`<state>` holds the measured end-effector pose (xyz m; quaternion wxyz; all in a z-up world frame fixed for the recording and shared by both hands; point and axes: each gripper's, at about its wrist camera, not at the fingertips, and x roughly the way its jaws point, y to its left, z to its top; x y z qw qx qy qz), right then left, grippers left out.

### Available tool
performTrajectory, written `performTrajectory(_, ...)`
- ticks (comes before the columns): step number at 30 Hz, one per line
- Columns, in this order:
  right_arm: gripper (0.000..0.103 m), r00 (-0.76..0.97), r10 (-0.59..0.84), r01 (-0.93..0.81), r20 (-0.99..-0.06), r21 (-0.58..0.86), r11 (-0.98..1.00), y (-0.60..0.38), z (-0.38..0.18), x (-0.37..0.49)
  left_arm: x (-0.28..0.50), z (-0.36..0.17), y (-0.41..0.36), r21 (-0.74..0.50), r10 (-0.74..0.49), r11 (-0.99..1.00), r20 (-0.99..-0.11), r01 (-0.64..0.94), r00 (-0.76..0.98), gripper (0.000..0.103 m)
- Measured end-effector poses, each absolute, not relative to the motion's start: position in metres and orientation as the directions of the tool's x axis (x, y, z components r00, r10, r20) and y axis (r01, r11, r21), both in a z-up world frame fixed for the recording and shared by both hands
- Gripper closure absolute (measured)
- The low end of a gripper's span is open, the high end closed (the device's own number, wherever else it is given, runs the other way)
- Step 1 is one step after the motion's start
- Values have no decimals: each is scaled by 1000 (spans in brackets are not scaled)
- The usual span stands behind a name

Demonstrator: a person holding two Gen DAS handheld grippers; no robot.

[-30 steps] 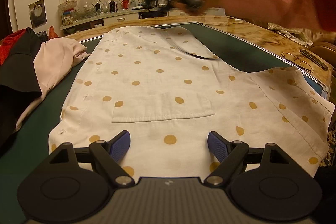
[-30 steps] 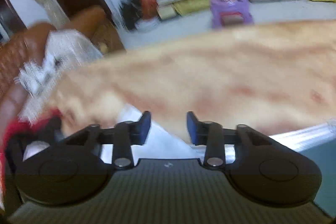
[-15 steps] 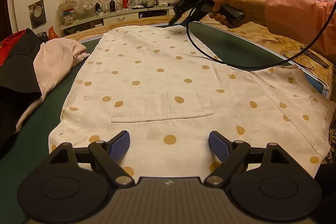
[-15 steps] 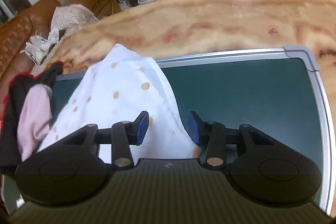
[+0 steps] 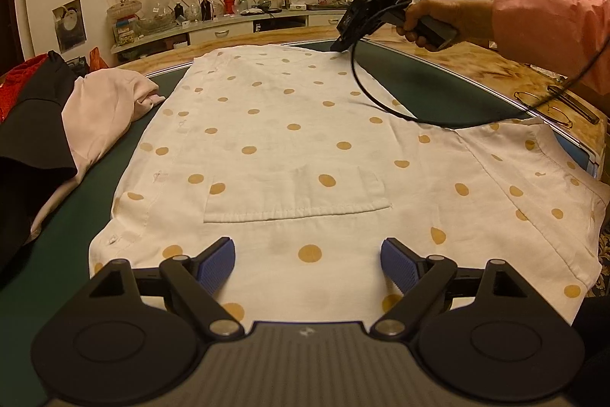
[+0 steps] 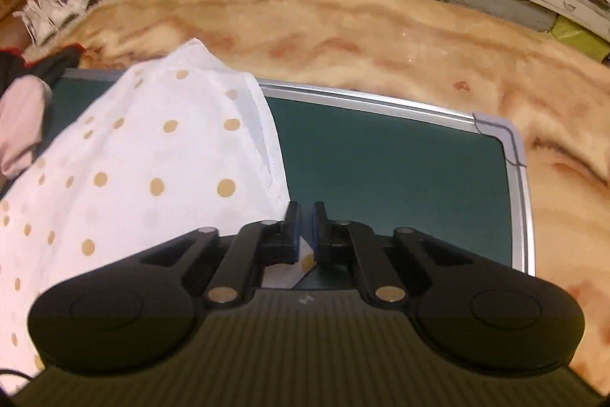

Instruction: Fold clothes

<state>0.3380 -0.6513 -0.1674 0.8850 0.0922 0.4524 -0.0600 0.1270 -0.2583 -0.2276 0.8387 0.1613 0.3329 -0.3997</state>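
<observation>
white shirt [image 5: 289,140] with tan polka dots, spread flat, pocket up, on green mat [image 5: 427,82]

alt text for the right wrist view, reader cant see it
The right tongs are closing on the hem corner of a white shirt with tan polka dots, a bit of fabric showing between the pads. The shirt lies on a dark green mat with a silver rim, set on a marbled tan table.
</observation>
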Motion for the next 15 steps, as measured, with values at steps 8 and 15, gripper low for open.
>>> performTrajectory(8, 78, 634, 113, 47, -765, 184, 982, -609, -143, 293, 129, -225, -260, 1, -537, 648, -708, 761, 458, 14)
performTrajectory(15, 77, 569, 145, -92, -809, 113, 989, -540, -165, 304, 128, -221, -244, 13, -478, 706, -730, 709, 489, 15)
